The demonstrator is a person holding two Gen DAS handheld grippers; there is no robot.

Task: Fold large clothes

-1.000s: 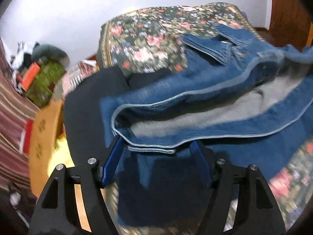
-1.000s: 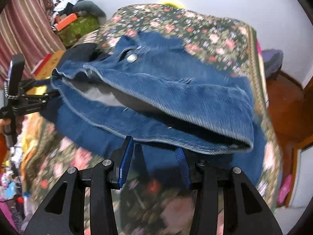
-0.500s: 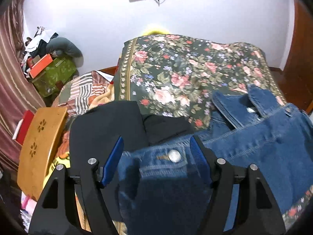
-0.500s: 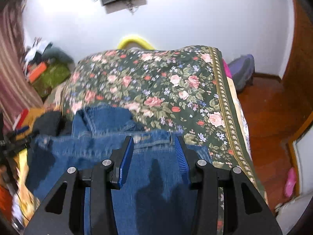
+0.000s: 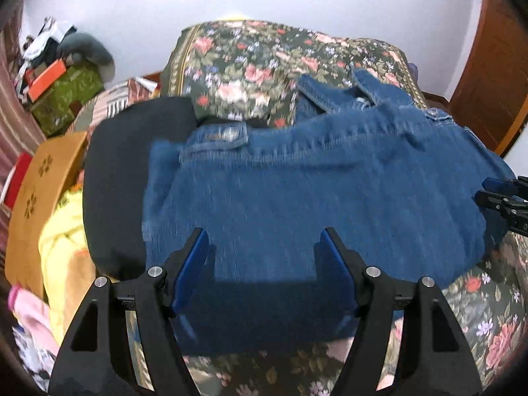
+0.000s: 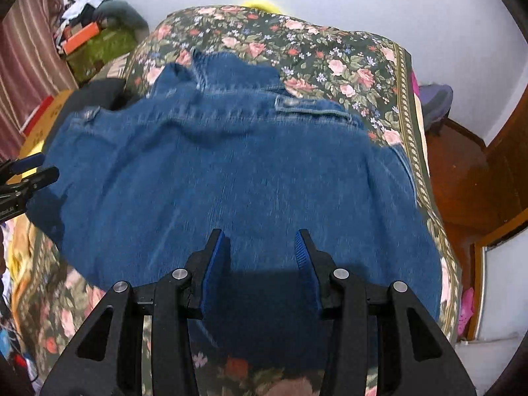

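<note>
A blue denim jacket (image 5: 313, 184) lies spread on the floral bed cover (image 5: 250, 56), collar at the far side. It also shows in the right wrist view (image 6: 237, 171). My left gripper (image 5: 264, 247) is open and empty above the jacket's near left part. My right gripper (image 6: 262, 247) is open and empty above the near right part. The right gripper's tips show at the right edge of the left wrist view (image 5: 505, 194). The left gripper's tips show at the left edge of the right wrist view (image 6: 23, 178).
A black garment (image 5: 122, 171) lies under the jacket's left side. A wooden stool (image 5: 36, 191) and yellow cloth (image 5: 62, 250) sit left of the bed. Boxes and clutter (image 5: 62, 89) are by the far wall. The bed's right edge (image 6: 419, 151) drops to wooden floor (image 6: 462, 178).
Both grippers lifted the folded jacket's upper layer, swung it over and let it go. The jacket now lies spread flat, and both grippers hover open above its near edge.
</note>
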